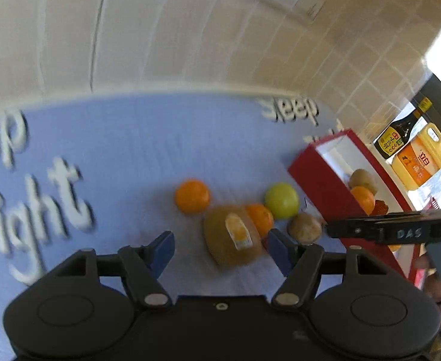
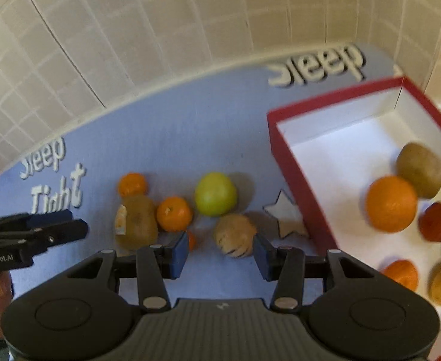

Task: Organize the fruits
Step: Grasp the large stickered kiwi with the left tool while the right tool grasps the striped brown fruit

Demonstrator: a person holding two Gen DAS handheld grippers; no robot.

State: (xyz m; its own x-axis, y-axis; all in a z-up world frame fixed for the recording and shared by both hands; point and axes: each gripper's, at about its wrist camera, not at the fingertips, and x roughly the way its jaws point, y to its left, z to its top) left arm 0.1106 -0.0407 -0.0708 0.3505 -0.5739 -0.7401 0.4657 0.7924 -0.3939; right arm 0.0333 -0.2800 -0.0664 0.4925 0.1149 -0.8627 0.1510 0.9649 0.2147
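Here, on a pale blue cloth (image 2: 190, 138) printed with white lettering, loose fruit lies beside a red-rimmed white cardboard box (image 2: 289, 165) already holding several pieces. The left gripper (image 1: 220, 245) hangs with jaws wide apart above a brown stickered kiwi (image 1: 231, 236), apparently not touching it. The right gripper (image 2: 220, 254) stands partly open and empty over a tan, blurred round fruit (image 2: 235, 237), near a green apple (image 2: 216, 194).
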